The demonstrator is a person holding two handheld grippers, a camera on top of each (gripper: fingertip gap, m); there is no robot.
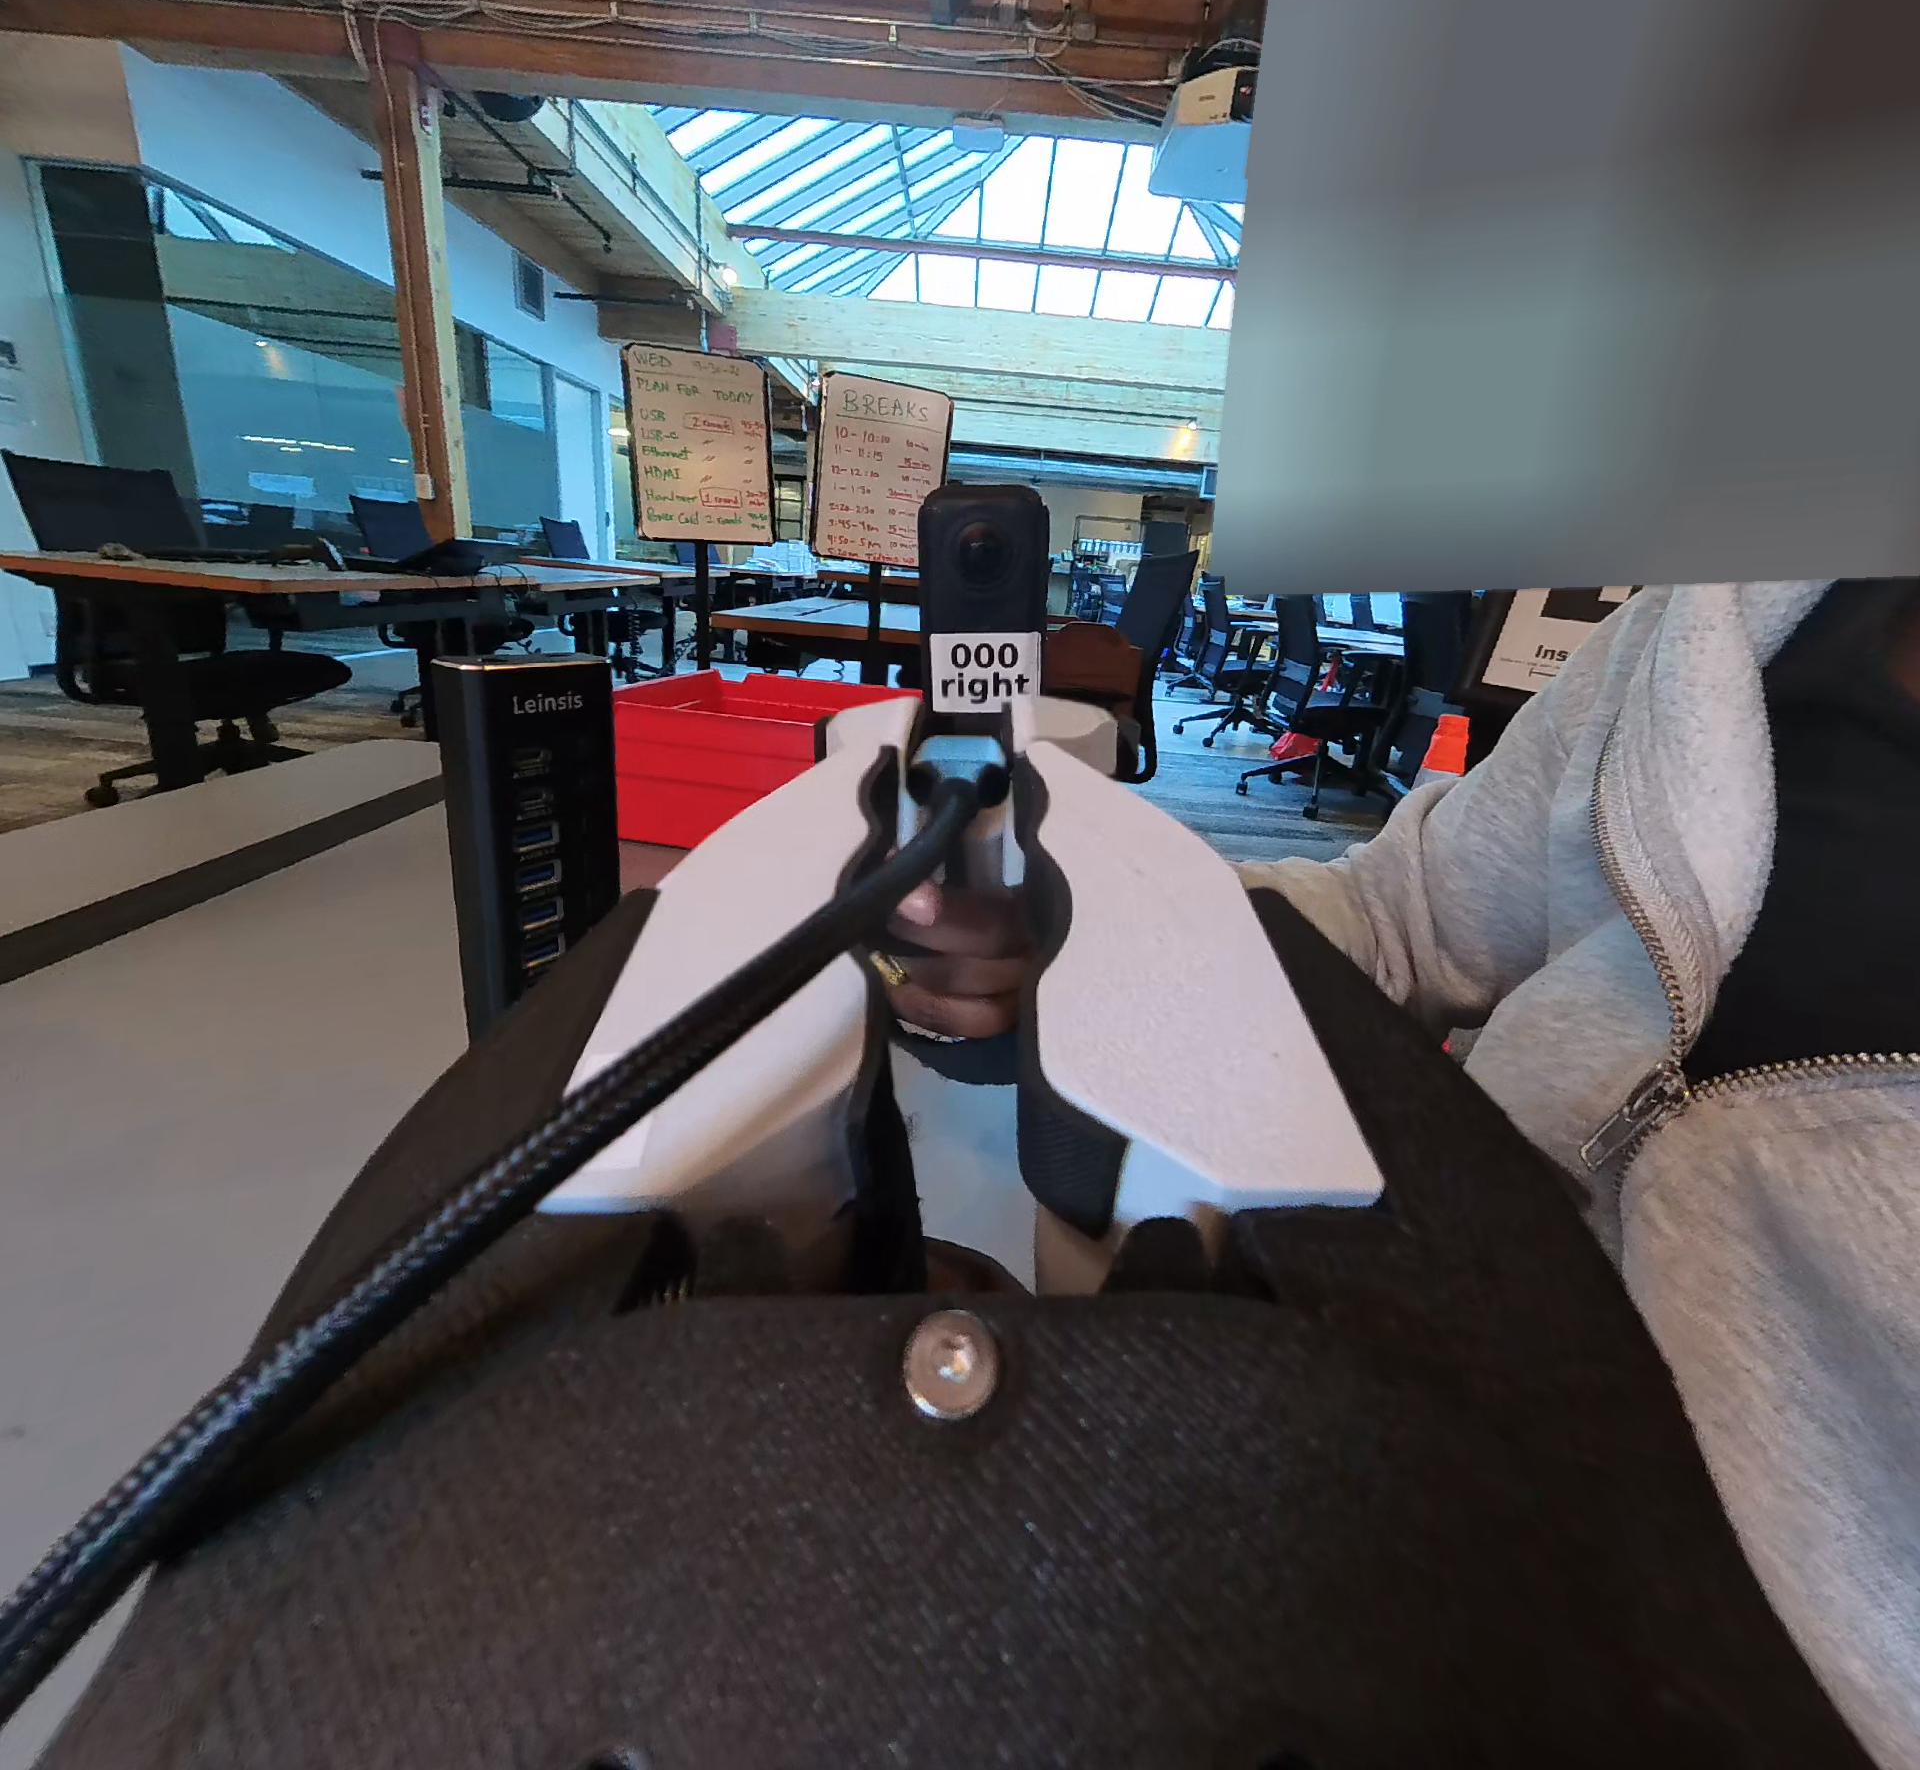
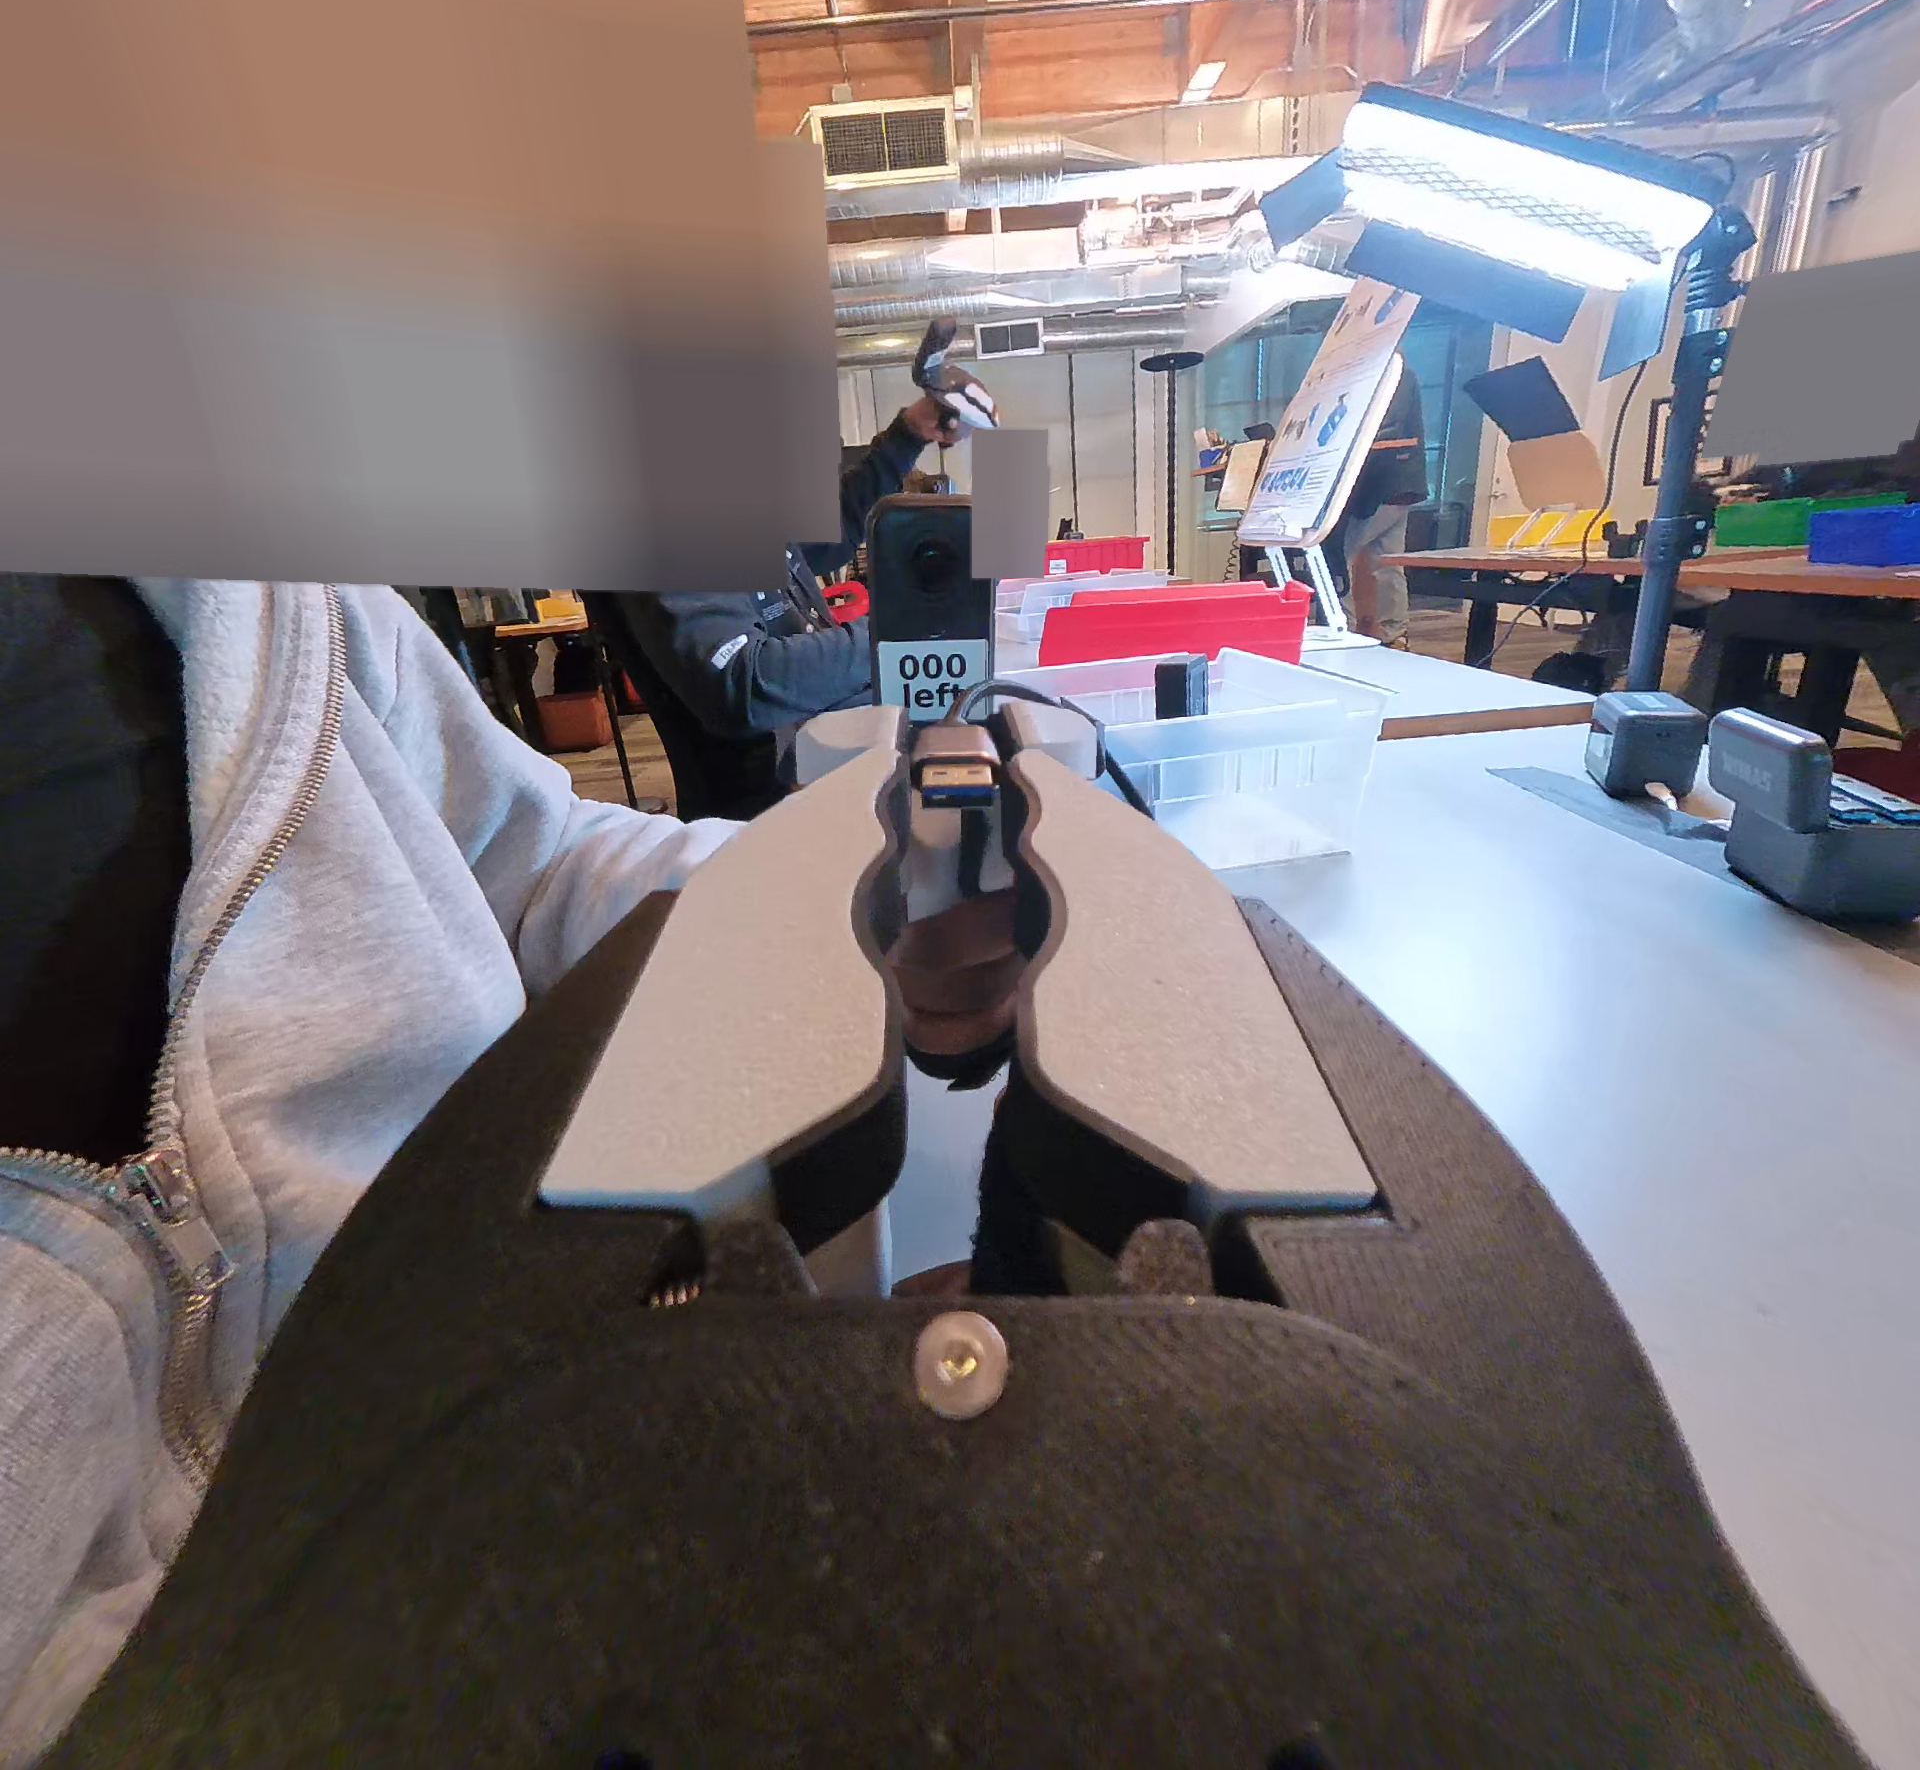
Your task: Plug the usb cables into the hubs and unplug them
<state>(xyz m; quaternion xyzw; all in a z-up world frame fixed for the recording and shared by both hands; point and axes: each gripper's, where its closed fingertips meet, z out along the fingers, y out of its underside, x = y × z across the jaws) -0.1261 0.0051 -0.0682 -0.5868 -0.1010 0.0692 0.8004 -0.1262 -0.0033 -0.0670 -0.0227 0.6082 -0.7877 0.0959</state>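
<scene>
My two grippers face each other tip to tip above the white table (image 1: 208, 1045). A grey USB plug (image 1: 951, 775) sits between the tips of my left gripper (image 1: 956, 770), jaws closed on its housing. Its black braided cable (image 1: 436, 1232) runs back past my left finger to the lower left. In the right wrist view the plug's blue metal end (image 2: 956, 780) points at the camera between the closed tips of my right gripper (image 2: 956, 775). A black upright hub (image 1: 530, 837) with blue ports stands left of the grippers.
A red bin (image 1: 717, 754) stands behind the black hub. In the right wrist view a clear bin (image 2: 1247, 744), a red bin (image 2: 1174, 624) and two grey hubs (image 2: 1808, 816) sit on the table to the right. The person's grey hoodie sleeve (image 1: 1455, 889) is close by. The grippers are tip to tip, or close to it.
</scene>
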